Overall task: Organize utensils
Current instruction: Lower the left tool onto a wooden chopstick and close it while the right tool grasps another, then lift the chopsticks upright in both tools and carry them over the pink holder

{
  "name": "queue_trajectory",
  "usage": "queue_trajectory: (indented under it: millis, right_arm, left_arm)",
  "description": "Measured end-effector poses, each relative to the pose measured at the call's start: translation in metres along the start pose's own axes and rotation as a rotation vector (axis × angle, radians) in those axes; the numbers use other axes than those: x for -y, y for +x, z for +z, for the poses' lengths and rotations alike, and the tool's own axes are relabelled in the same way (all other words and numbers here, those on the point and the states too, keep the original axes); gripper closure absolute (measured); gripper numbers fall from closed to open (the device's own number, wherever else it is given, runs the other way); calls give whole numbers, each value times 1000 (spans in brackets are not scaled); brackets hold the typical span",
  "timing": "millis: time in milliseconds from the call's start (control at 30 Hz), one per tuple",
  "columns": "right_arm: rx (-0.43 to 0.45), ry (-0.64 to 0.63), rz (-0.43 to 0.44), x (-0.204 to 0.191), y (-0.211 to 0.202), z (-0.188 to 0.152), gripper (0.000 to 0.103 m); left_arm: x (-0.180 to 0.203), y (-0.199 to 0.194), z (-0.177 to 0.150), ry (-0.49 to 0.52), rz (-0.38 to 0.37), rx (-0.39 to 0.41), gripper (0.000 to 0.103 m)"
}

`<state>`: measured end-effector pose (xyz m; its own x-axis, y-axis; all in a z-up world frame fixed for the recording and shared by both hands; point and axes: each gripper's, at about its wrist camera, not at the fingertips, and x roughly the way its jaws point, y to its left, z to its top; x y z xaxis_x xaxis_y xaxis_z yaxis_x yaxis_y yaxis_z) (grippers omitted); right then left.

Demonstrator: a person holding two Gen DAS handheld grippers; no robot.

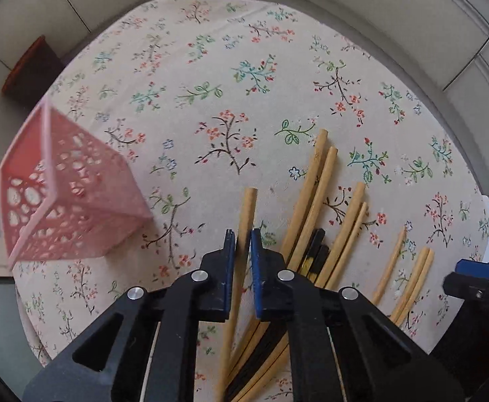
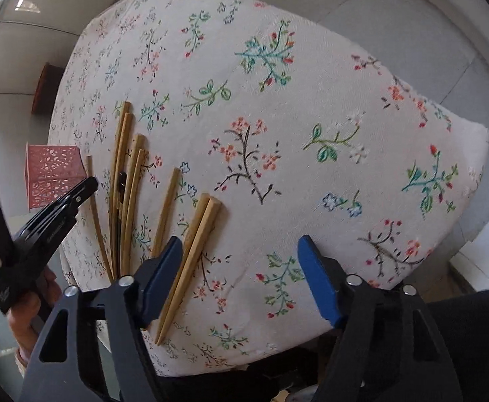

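Left gripper (image 1: 243, 239) black with silver screws; right gripper (image 2: 241, 251) black; fingers (image 2: 318, 278) blue-padded.

Eight wooden chopsticks (image 2: 124, 181) show in the right wrist view — one dark utensil (image 2: 122, 181) among them — plus one pink perforated basket (image 2: 52, 174) and one floral cloth (image 2: 277, 100).

left wrist: close above worktop (image 1: 211, 67), steeply down along jaws | right wrist: same, further right | shared: chopsticks (image 1: 314, 181), pink basket (image 1: 67, 194), floral cloth
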<state>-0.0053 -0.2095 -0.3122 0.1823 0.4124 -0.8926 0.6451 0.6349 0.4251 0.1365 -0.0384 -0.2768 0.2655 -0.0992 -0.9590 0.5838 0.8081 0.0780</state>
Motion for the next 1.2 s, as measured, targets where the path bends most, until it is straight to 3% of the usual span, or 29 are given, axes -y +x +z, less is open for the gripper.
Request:
queue_trajectory:
  millis: [133,200,233,267,333,500,633,700,733,767,867,1033,1200]
  right_arm:
    - [78,27,-124,-21,6,-7,41]
    - [111,40,-181,-31,8,-7,49]
    - [122,48,-213,-35,10,-6,59]
    - [124,59,-232,-38,12,-5,70]
    - [123,80,-257,-39,13,-5,77]
    - [120,91,-277,-39,10,-10,80]
    - [130,47,-359,-67,26,-9,69]
    - [158,37,-389,-76,28,-13,71]
    - [175,30,-386,-79,29,-16,77]
    - [193,20,-378,-81,29,-17,88]
    - [214,35,-296,-78,29,-18,95]
    - [225,37,-43,-59,7,-18,96]
    - [312,-105,127,-65,-52,-30,96]
  left_arm:
    - [-18,-63,-49,-21,37,146,96]
    - [-22,-99,-69,-30,49,206,96]
    - [-26,-117,-75,-39,47,236,96]
    - [-22,-123,-59,-50,49,259,96]
    - [-21,-140,-69,-93,35,321,96]
    - [-24,-160,-71,-138,22,421,96]
    - [-28,-170,-74,-179,-5,468,96]
    - [-30,-176,-79,-190,1,476,96]
    - [-30,-179,-82,-196,6,476,96]
    - [-31,-181,-84,-203,12,476,96]
    - [-34,-189,-93,-244,27,476,96]
    - [-35,-211,-108,-327,39,501,96]
    - [-24,-243,-115,-382,25,544,96]
